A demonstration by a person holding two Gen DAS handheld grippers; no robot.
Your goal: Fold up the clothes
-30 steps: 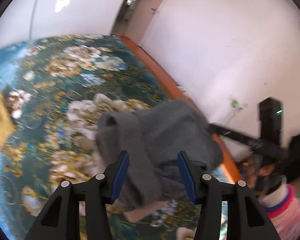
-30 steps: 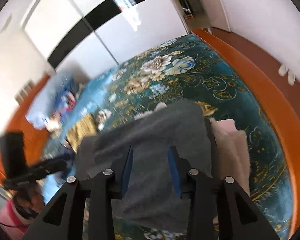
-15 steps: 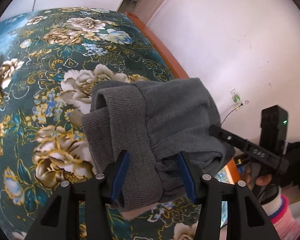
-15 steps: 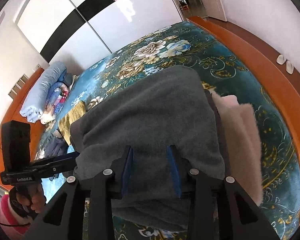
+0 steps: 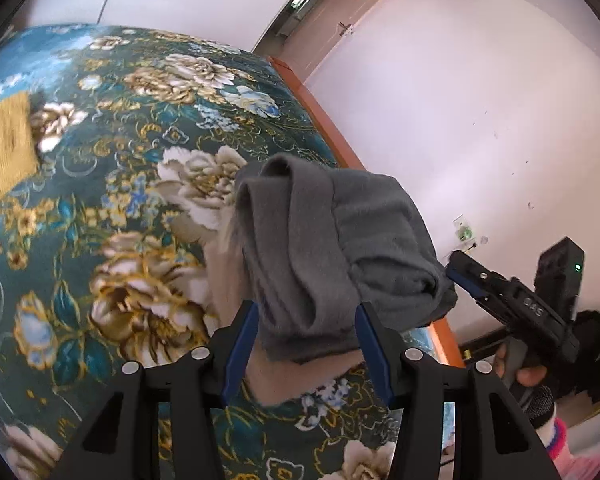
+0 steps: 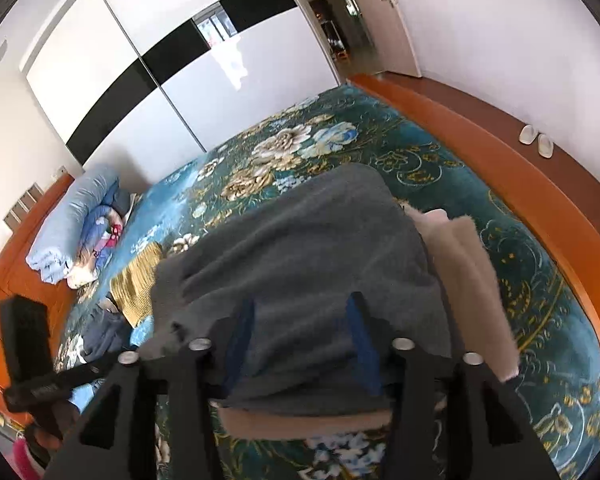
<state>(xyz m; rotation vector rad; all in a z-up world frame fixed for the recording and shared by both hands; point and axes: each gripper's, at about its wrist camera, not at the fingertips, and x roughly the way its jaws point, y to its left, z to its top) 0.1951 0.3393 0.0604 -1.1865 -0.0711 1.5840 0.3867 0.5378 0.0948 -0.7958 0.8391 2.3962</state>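
Note:
A folded grey garment (image 5: 332, 248) lies on a folded beige garment (image 5: 228, 280) on the floral bedspread (image 5: 112, 184). My left gripper (image 5: 306, 320) is open, its blue-padded fingers on either side of the grey garment's near edge. My right gripper (image 6: 298, 308) is open over the grey garment (image 6: 300, 256) from the other side. The beige garment (image 6: 464, 268) sticks out to the right and below. The right gripper also shows in the left wrist view (image 5: 456, 276).
A yellow knitted garment (image 5: 4, 148) lies at the far left; it shows in the right wrist view (image 6: 138, 280) beside dark clothes (image 6: 104, 332). Rolled blue bedding (image 6: 72, 224) lies by the headboard. The orange wooden bed frame (image 6: 512, 184) edges the bed; wall (image 5: 460, 100) beyond.
Both grippers have drawn back a little from the grey garment, and the right one's jaws have widened. The grey garment now rests on the beige one.

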